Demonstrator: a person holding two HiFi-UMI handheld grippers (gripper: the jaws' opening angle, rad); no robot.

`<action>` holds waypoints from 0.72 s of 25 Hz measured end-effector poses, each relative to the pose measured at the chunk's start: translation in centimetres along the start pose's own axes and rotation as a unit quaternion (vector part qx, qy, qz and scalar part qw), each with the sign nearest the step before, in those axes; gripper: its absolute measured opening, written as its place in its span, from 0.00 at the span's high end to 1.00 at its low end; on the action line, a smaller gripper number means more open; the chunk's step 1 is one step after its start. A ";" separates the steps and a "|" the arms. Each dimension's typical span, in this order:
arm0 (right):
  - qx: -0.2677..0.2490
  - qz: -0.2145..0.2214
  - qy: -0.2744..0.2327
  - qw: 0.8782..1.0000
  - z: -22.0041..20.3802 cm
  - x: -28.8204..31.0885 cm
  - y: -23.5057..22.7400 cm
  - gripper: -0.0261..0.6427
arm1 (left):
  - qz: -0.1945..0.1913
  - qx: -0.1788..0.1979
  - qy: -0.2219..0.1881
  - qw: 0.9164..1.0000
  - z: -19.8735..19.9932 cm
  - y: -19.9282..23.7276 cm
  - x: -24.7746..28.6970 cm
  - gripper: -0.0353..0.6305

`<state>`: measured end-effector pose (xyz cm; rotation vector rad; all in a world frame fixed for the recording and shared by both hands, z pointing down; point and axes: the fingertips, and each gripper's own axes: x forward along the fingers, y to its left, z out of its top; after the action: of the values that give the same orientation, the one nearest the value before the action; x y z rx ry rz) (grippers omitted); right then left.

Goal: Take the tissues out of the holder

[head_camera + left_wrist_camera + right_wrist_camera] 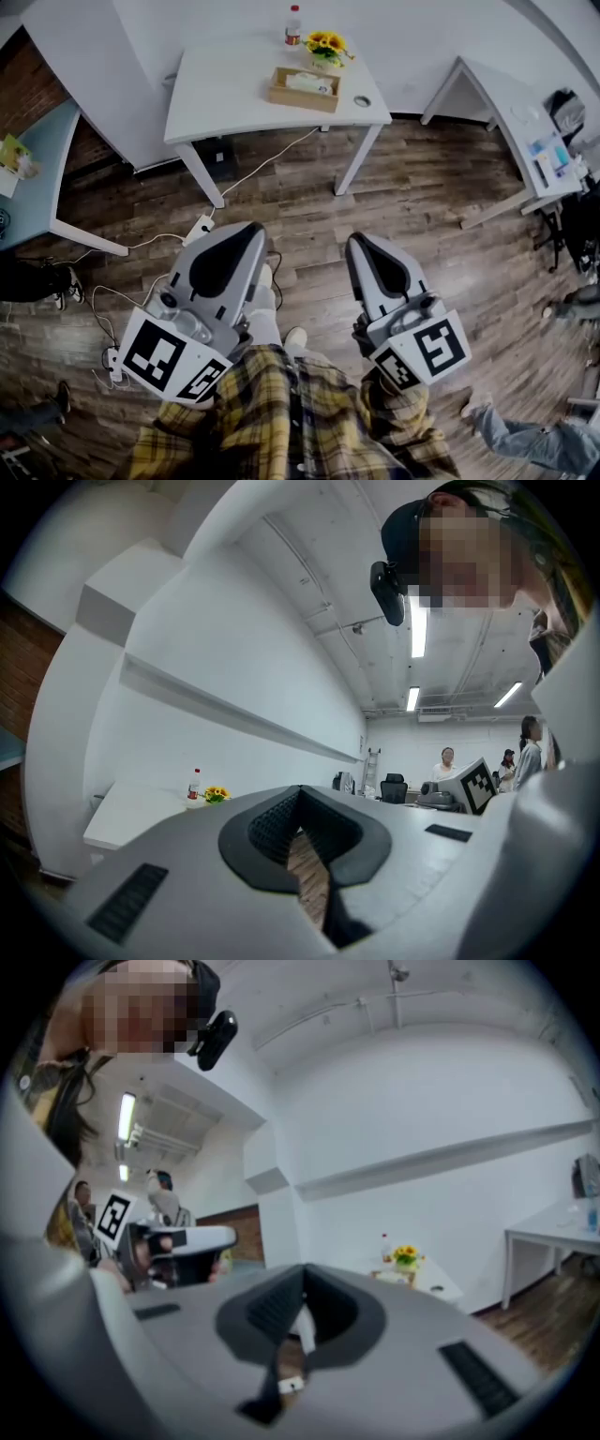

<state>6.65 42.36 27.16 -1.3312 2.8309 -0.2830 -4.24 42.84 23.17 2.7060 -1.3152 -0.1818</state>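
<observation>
A wooden tissue holder (304, 89) with white tissues (309, 82) in it stands on the white table (225, 103) far ahead of me. In the right gripper view the holder (397, 1277) is a small shape beside the flowers. Both grippers hang low over the wooden floor, close to my body and well short of the table. My left gripper (249, 232) points toward the table with its jaws shut and nothing between them (300, 791). My right gripper (357, 241) is shut as well, empty (303, 1271).
Yellow sunflowers (325, 43) and a red-capped bottle (293, 25) stand behind the holder. A power strip (199, 230) and its cable lie on the floor by the table leg. Other tables stand at left (37, 178) and right (511, 103). People stand in the background (446, 761).
</observation>
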 end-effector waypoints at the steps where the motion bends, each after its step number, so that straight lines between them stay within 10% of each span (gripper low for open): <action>1: -0.002 0.003 0.000 1.000 0.0 0.8 0.0 0.95 | 0.001 0.000 -0.001 1.000 0.0 0.6 0.2 0.92; 18: -0.017 -0.025 0.003 1.000 2.0 19.2 -4.1 0.95 | -0.076 0.004 0.018 0.997 2.2 14.6 10.3 0.92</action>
<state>-2.41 24.82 27.34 -1.4121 2.8223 -0.2414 -9.53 25.62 22.90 2.8021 -1.1029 -0.1422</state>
